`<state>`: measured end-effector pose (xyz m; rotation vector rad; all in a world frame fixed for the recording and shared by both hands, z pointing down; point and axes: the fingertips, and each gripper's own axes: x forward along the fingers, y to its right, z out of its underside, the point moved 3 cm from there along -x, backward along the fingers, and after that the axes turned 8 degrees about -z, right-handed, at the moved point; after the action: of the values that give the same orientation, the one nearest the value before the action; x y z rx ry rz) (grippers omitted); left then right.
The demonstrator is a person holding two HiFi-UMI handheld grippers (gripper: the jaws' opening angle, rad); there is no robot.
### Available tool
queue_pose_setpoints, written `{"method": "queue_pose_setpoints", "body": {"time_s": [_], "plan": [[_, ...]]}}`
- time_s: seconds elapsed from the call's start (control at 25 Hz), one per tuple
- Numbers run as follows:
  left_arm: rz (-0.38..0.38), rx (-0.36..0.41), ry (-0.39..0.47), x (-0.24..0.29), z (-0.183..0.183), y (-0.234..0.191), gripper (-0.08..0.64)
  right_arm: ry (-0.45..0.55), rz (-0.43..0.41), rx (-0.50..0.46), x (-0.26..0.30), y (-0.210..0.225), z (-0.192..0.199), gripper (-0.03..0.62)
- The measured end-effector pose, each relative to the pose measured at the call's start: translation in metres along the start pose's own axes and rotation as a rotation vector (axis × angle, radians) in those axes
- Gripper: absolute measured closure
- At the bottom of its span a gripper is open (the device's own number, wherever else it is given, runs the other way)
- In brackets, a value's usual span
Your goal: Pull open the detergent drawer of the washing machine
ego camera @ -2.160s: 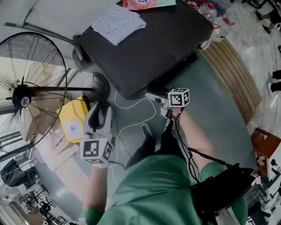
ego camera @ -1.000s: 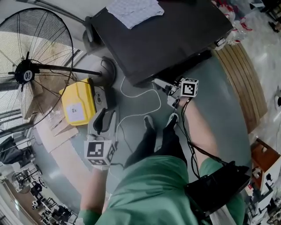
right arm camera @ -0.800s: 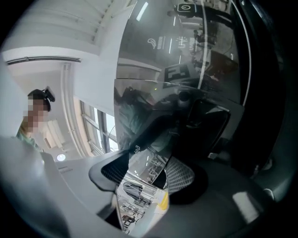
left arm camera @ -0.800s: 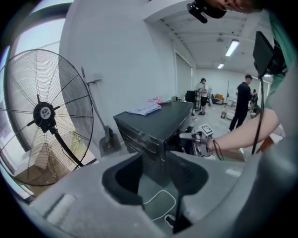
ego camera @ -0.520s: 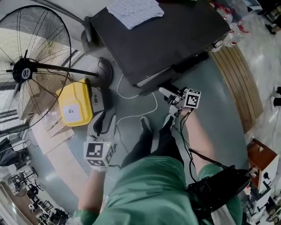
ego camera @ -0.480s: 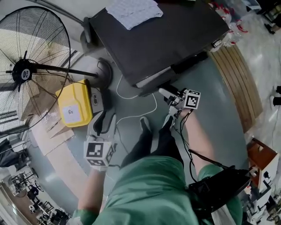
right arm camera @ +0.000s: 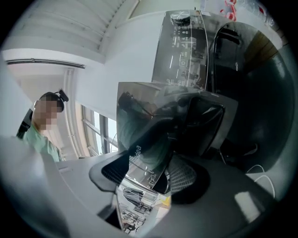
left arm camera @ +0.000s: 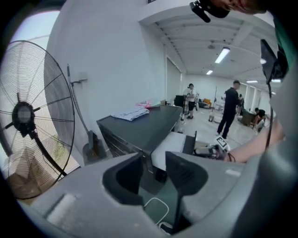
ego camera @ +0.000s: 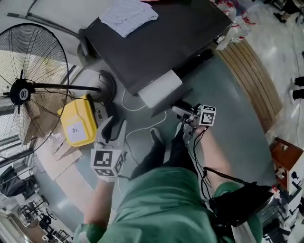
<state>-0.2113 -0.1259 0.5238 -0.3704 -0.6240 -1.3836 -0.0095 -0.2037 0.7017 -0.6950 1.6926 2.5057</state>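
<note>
1. Grey floor lies under a dark washing machine. A pale cloth rests on the machine's lid, and a standing fan and a yellow box are off to its left.
2. The head view looks down on the detergent drawer. It stands pulled out of the machine's front with its white inside facing up. The right gripper is at the drawer's outer end.
3. Only the right gripper view shows the grip itself. The drawer's glossy front panel sits between the jaws, with one pad behind it and one in front, clamped on it. The jaws have just been closing a little. This view also shows the machine's control panel, which the head view does not.
4. The left gripper hovers over the floor beside the yellow box, well apart from the drawer. Its own view shows the jaws spread with nothing between them. A white cable on the floor shows through the gap.
5. The left gripper view alone shows the drawer from the side, sticking out level from the machine. It also shows people standing far back in a long hall.
</note>
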Motion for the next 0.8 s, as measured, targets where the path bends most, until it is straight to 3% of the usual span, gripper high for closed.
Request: {"method": "queue_pose_setpoints", "body": {"time_s": [0.48, 0.8], "plan": [[0.086, 0.057, 0.045, 0.012, -0.022, 0.044, 0.417, 0.030, 0.001, 0.010, -0.057, -0.031, 0.027, 0.348], [0.105, 0.068, 0.072, 0.013, -0.037, 0.056, 0.419, 0.004, 0.103, 0.035, -0.072, -0.027, 0.037, 0.345]]}}
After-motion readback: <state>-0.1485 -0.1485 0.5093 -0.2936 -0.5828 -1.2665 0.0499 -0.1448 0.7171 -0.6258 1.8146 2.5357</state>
